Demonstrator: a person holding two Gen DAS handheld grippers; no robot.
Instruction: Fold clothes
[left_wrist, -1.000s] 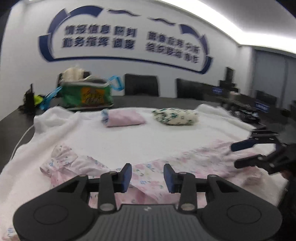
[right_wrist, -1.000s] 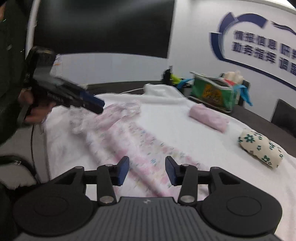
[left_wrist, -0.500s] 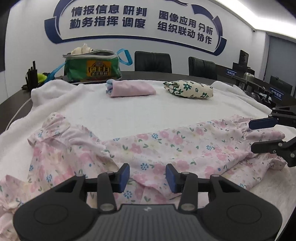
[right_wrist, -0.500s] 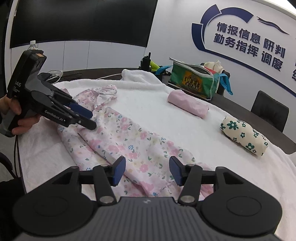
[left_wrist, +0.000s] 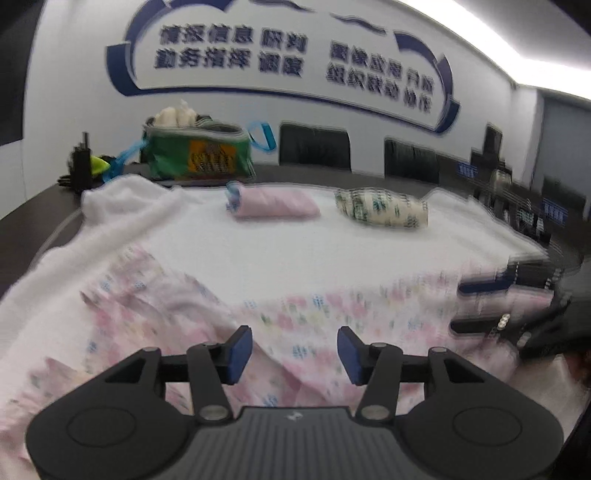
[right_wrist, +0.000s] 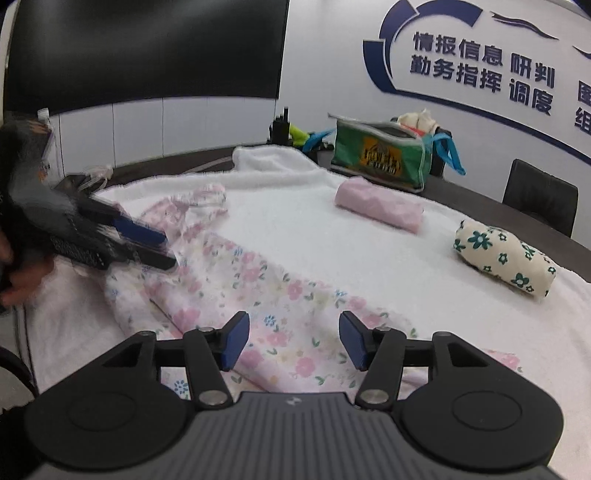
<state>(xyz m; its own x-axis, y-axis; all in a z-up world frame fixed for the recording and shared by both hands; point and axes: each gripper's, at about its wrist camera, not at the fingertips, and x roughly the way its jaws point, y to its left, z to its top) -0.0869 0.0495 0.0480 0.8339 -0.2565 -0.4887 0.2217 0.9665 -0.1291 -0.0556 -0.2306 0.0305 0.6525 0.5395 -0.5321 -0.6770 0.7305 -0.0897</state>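
Floral garment (right_wrist: 258, 288) lies rumpled on white towel (right_wrist: 332, 229), just ahead of & under both grippers. L gripper (left_wrist: 294, 350) jaws just been opening, nothing between; R gripper (right_wrist: 294, 341) half-open, empty. Thin, light, floppy fabric, prob. slides easily; pinch at hem/sleeve edges.

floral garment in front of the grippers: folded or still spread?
Spread, not folded. The floral garment lies loosely across the white towel, rumpled, unlike the pink roll and the green-flowered roll behind it.

A white wall (right_wrist: 325, 66) with blue lettering (right_wrist: 480, 70), black chairs (left_wrist: 314, 147) behind the dark tabletop (right_wrist: 480, 199), a ceiling light strip (left_wrist: 498, 33) upper right.
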